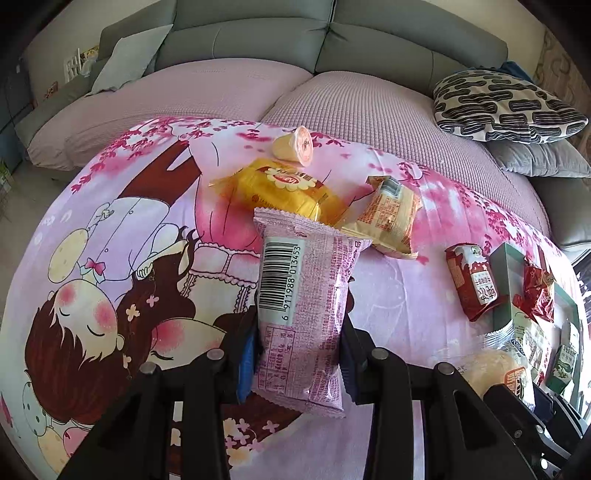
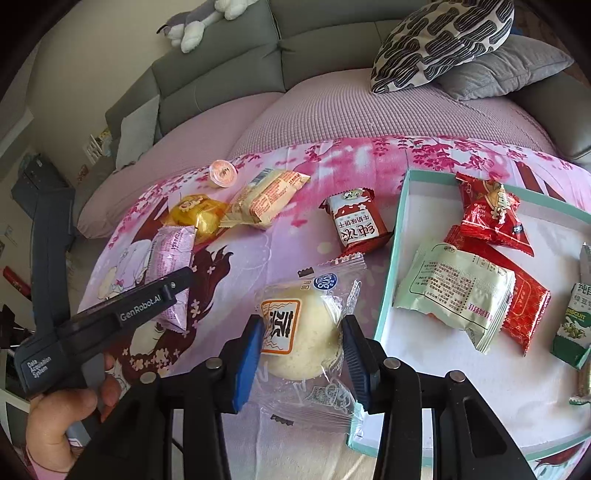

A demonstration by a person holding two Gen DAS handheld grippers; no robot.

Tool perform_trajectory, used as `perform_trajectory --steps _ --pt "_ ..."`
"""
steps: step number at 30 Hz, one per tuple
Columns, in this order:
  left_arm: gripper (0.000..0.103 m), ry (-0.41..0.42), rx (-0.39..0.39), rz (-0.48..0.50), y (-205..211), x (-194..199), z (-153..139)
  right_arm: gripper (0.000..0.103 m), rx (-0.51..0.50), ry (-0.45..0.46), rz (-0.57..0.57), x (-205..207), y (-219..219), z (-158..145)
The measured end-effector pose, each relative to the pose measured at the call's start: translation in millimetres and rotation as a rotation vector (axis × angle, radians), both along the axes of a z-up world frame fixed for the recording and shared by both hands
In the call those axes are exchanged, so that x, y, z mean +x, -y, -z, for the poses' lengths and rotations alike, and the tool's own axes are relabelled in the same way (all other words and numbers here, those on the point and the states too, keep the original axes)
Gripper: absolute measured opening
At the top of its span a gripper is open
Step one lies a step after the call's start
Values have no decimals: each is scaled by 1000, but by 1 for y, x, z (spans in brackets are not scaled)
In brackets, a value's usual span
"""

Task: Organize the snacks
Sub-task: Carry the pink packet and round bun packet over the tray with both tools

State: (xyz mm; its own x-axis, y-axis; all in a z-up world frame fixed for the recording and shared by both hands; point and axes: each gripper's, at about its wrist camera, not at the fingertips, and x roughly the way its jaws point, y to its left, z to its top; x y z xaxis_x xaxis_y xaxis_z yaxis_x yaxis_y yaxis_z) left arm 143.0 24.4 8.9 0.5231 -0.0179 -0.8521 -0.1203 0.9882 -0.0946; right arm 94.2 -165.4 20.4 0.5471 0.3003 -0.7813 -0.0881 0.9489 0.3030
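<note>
Left gripper (image 1: 301,343) jaws clamped on light, crinkly pink packet (image 1: 303,306). Right gripper (image 2: 303,354) jaws apart around soft bun packet (image 2: 306,332), beside tray (image 2: 391,266). Best squeezed gently at the middle.

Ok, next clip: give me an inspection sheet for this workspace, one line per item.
Surface: cartoon-print cloth laid over a sofa seat.
Job's things: pink snack packet; bun in clear wrapper; teal-rimmed box holding several packets; yellow packet, cream packet, red packet and jelly cup loose on the cloth.
Clutter: nothing seen.
Grippers: left gripper shut on the pink snack packet; right gripper fingers either side of the bun, contact unclear.
Cables: nothing seen.
Surroundings: grey sofa, patterned cushion, plush toy.
</note>
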Motion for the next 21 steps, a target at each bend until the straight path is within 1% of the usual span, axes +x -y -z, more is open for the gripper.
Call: perform_trajectory --steps 5,11,16,21 --pt "40 43 1 23 10 -3 -15 46 39 35 4 -7 7 -13" --pt "40 87 -6 57 27 -8 -30 46 69 40 34 -10 23 -17" --pt "40 116 -17 94 45 -12 -39 46 79 42 103 -15 49 -20" --pt "40 122 -41 151 71 -16 -42 46 66 37 200 -20 85 -21"
